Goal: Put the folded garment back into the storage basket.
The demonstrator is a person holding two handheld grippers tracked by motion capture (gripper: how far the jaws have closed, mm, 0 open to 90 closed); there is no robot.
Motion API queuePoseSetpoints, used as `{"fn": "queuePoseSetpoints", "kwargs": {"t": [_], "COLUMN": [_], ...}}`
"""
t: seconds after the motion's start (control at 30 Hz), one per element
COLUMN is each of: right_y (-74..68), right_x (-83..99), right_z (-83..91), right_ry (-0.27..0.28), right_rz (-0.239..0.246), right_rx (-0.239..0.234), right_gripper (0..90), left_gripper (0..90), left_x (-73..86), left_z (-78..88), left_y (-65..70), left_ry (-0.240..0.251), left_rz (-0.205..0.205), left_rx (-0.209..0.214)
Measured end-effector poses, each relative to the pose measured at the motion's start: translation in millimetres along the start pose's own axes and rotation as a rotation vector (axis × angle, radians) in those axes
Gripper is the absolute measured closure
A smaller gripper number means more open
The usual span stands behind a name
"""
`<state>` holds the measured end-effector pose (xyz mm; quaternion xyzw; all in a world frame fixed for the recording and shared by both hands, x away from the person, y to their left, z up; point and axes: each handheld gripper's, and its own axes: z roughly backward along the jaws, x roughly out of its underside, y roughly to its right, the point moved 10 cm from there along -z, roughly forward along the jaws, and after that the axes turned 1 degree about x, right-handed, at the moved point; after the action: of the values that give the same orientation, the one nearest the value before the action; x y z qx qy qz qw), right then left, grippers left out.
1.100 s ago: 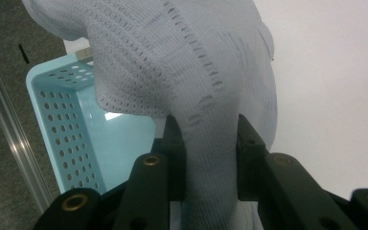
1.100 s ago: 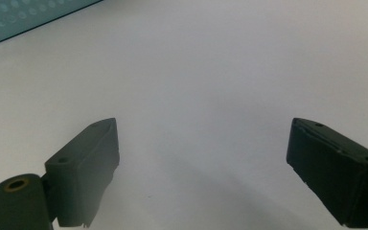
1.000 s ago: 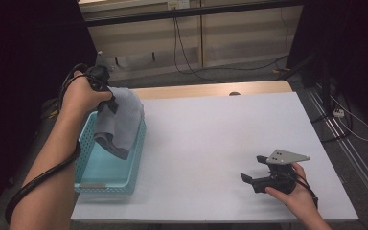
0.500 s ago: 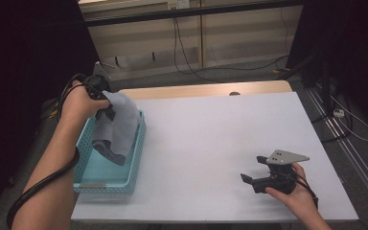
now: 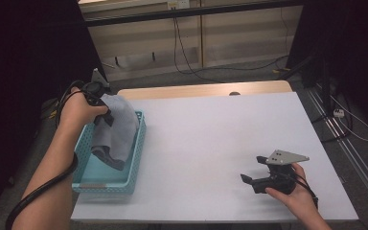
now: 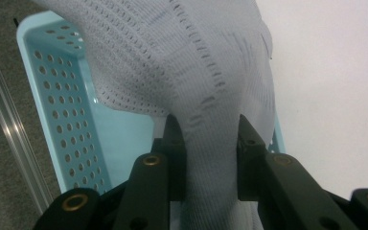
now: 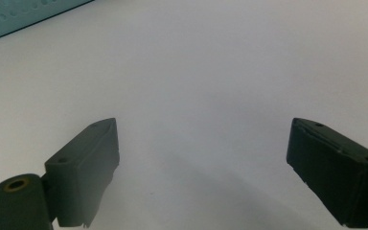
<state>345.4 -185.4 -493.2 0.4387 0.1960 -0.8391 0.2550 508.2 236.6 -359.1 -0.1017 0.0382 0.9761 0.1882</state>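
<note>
Pinching a soft grey knitted cloth (image 6: 211, 86) with eyelet rows, the left gripper (image 6: 206, 143) dangles it into the perforated turquoise plastic basket (image 5: 136, 158); the right gripper (image 7: 201, 158) rests wide-jawed, empty, on the smooth white table (image 5: 211, 139).

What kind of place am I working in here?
Probably a lab or recording room, not a home: a bare white table enclosed by black curtains, with cables trailing over the floor behind. The left gripper holds a grey cloth over a teal basket.
</note>
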Motion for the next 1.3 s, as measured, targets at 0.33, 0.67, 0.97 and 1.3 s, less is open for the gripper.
{"fn": "queuePoseSetpoints", "kwargs": {"t": [0.33,0.67,0.97,1.3], "right_y": [1.0,2.0,1.2,2.7], "right_x": [0.3,-0.3,-1.1,-1.2], "right_z": [-0.3,0.8,1.3,2.1], "right_ry": [0.001,0.003,0.004,0.007], "right_rz": [-0.005,-0.005,-0.004,-0.006], "right_rx": [-0.002,0.000,0.002,0.006], "right_gripper": [10.5,10.5,10.5,10.5], "left_gripper": [72.6,72.6,72.7,72.8], "left_x": [8.7,13.0,17.4,23.8], "left_z": [-6.6,-8.6,-14.1,-17.8], "left_y": [-5.7,-9.8,-8.0,-6.8], "left_ry": [-0.008,-0.007,-0.017,-0.027], "left_rz": [0.016,0.027,0.025,0.012], "left_rx": [0.009,0.011,0.020,0.022]}}
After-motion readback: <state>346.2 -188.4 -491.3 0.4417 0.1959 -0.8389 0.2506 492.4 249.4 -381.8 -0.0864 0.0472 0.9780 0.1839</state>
